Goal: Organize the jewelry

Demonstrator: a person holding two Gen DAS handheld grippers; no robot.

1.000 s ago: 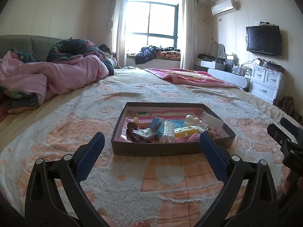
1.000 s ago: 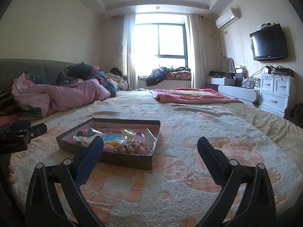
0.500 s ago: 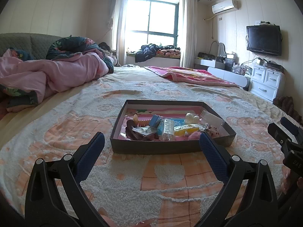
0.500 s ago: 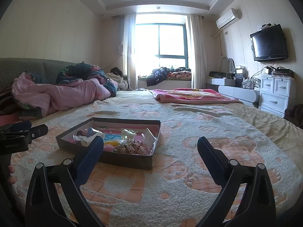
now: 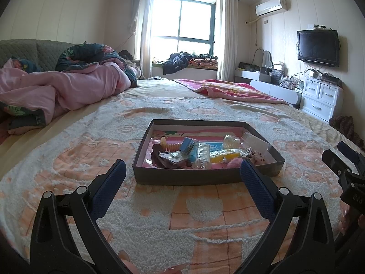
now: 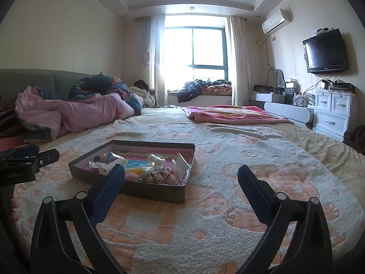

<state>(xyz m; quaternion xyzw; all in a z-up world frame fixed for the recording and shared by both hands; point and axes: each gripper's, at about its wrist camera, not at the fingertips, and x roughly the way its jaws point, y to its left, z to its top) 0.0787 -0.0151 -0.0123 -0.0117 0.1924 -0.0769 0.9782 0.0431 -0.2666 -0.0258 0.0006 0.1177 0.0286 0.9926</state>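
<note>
A shallow dark cardboard box (image 5: 205, 177) with a pink inside lies on the bed's fleece blanket. It holds several small items: an orange coil (image 5: 171, 146), plastic packets (image 5: 173, 156), a yellow piece (image 5: 224, 154), a white piece (image 5: 230, 140). My left gripper (image 5: 181, 171) is open and empty, just short of the box's near wall. My right gripper (image 6: 181, 178) is open and empty, to the right of the box (image 6: 146, 189), which lies by its left finger (image 6: 107, 194). Each gripper shows at the edge of the other's view.
The cream and peach blanket (image 5: 182, 217) covers the bed. A pink quilt heap (image 5: 68, 91) lies at the left, a pink blanket (image 5: 225, 89) at the far right. White drawers (image 5: 321, 98) and a wall TV (image 5: 318, 46) stand beyond the bed's right edge.
The left wrist view has levelled out and shifted slightly; the box sits about where it was. Both grippers stay open and empty.
</note>
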